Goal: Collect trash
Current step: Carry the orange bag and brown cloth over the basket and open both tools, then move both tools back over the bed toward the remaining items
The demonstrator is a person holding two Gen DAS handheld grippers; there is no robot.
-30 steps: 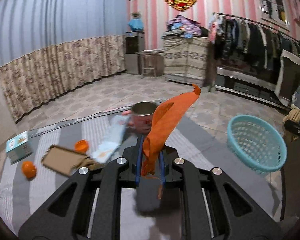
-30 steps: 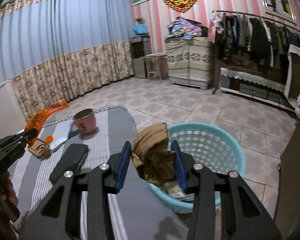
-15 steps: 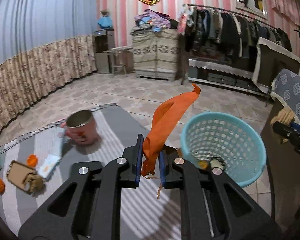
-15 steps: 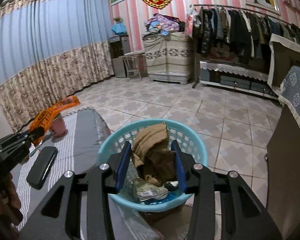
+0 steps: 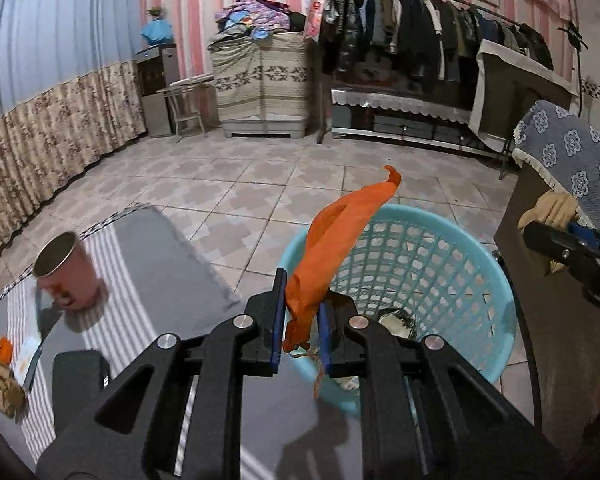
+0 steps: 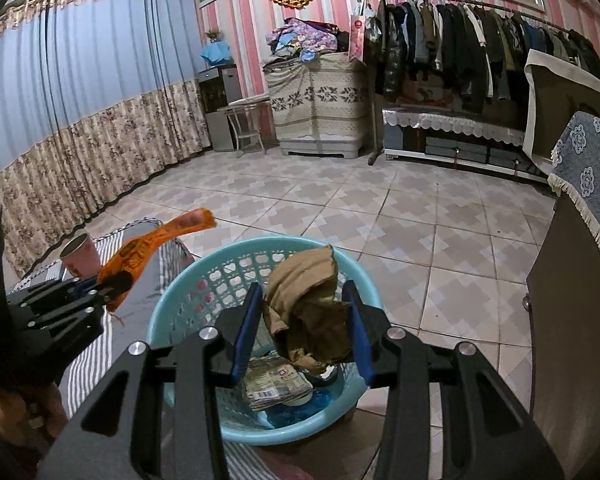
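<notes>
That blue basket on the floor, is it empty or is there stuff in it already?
Not empty. The blue basket already holds a flattened printed packet and other scraps on its bottom, seen past the right tongs gripping brown crumpled paper.

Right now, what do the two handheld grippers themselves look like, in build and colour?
Both look alike. The left gripper and right gripper are matte black angular linkage frames with open cutouts, silver round pivot bolts and flat blue finger pads. No cables, markings or sleeves are clearly visible.
</notes>
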